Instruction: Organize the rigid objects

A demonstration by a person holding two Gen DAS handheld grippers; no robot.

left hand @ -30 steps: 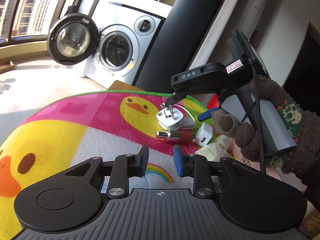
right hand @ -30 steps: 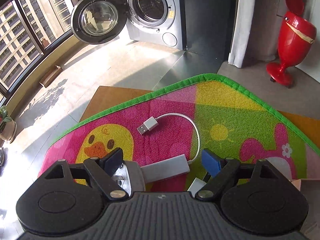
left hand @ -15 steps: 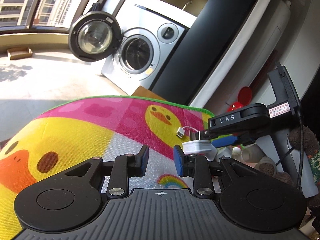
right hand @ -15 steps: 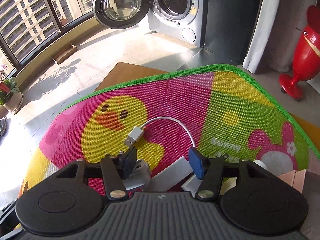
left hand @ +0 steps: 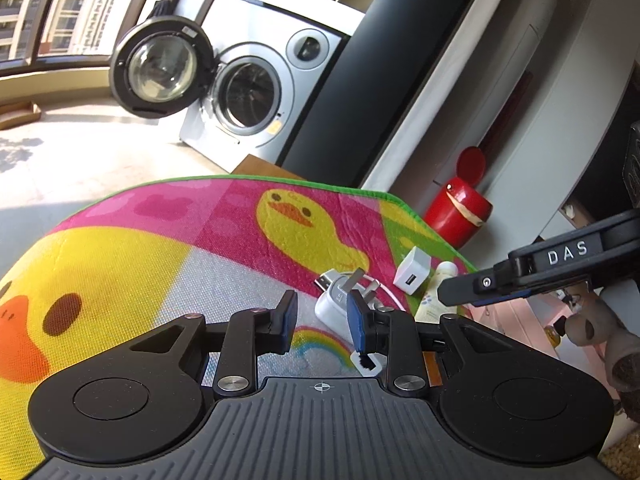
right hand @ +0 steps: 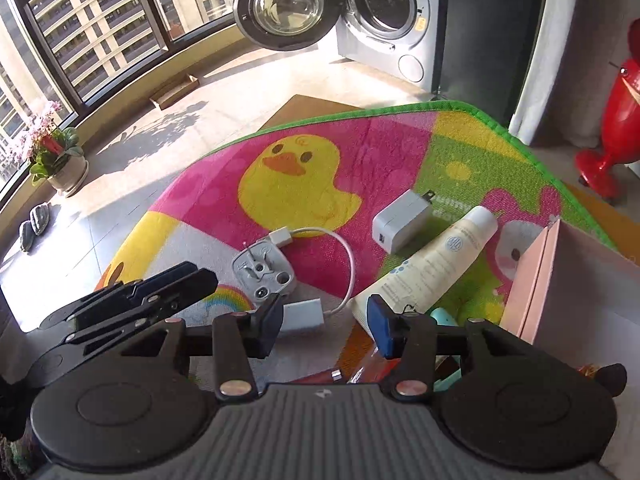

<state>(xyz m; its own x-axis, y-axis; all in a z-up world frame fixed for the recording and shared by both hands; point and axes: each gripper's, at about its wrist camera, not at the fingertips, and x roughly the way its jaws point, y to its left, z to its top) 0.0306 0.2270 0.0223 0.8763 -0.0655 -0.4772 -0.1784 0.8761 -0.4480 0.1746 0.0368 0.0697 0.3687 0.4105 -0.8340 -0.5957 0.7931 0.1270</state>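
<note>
Plug adapter (right hand: pixel 263 273) released; "DAS"-marked right gripper (left hand: pixel 460 294)

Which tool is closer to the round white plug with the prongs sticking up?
Left, I think. The left tool sits just in front of the round white plug, beside its base. The right tool is open farther over, above the white cable.

Yellow-duck pink mat (right hand: pixel 372 152), white plug adapter (right hand: pixel 262 272)
</note>
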